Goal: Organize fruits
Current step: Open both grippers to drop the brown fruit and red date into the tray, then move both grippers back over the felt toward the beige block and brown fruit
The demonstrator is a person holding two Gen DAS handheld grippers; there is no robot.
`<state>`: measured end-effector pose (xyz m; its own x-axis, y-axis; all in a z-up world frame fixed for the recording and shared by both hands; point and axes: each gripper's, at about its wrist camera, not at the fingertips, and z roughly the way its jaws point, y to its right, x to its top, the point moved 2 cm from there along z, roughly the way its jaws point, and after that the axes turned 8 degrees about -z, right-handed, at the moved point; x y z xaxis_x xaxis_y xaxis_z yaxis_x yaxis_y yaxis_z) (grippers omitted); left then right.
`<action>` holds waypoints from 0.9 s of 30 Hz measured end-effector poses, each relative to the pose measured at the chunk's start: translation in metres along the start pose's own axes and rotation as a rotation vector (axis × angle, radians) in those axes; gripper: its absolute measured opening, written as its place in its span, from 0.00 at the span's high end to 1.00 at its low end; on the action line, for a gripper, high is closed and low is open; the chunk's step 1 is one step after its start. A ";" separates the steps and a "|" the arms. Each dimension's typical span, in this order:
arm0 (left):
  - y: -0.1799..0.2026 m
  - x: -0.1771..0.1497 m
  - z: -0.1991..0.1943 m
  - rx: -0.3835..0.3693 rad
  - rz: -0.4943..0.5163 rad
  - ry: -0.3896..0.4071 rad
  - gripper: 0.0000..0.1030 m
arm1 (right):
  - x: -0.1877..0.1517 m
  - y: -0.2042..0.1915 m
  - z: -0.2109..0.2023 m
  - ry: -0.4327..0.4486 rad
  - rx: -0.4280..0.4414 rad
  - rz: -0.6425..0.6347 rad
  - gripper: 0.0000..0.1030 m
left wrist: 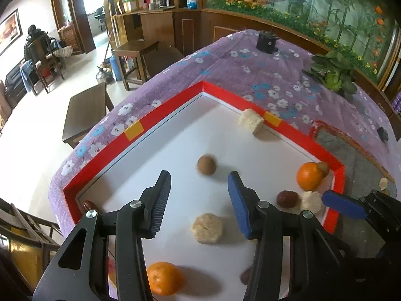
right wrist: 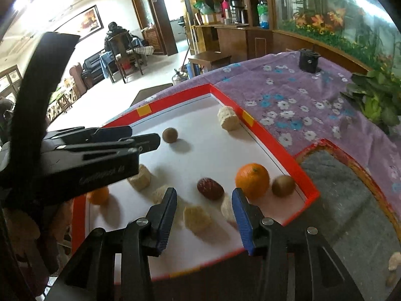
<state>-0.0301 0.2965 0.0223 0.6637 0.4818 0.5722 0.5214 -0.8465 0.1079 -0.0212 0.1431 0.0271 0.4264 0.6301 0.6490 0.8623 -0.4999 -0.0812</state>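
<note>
2 empty, wide-open tongs, left gripper (left wrist: 199,200) and right gripper (right wrist: 204,215), hover over the red-rimmed white tray (right wrist: 265,131) of scattered fruit, so sorting looks barely begun; next, the right should close on the round orange (right wrist: 252,180).

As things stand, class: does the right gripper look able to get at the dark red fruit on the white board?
Probably yes. The right gripper is open and empty, and the dark red fruit lies just ahead of its fingertips with bare board between. The orange sits close beside it, which may crowd the outer finger.
</note>
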 end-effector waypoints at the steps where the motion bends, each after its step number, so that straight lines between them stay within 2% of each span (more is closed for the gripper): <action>1: 0.004 -0.001 -0.004 -0.007 0.005 0.007 0.54 | -0.002 0.002 -0.005 0.006 -0.008 0.006 0.57; 6: 0.025 -0.008 -0.018 -0.039 0.029 0.030 0.54 | -0.025 0.017 -0.030 0.010 -0.070 0.027 0.55; 8: 0.041 -0.013 -0.024 -0.064 0.048 0.029 0.41 | -0.037 0.026 -0.043 0.018 -0.082 0.061 0.54; 9: 0.046 -0.015 -0.025 -0.074 0.055 0.029 0.41 | -0.045 0.032 -0.049 0.019 -0.083 0.086 0.54; 21: 0.147 -0.049 -0.039 -0.174 0.233 -0.002 0.41 | -0.127 0.086 -0.111 0.007 -0.220 0.216 0.54; 27: 0.191 -0.067 -0.034 -0.225 0.294 -0.042 0.41 | -0.177 0.117 -0.144 -0.014 -0.298 0.314 0.53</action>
<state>0.0064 0.0950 0.0321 0.7917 0.2156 0.5716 0.1776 -0.9765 0.1224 -0.0353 -0.1127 0.0116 0.6612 0.4269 0.6170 0.5740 -0.8174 -0.0495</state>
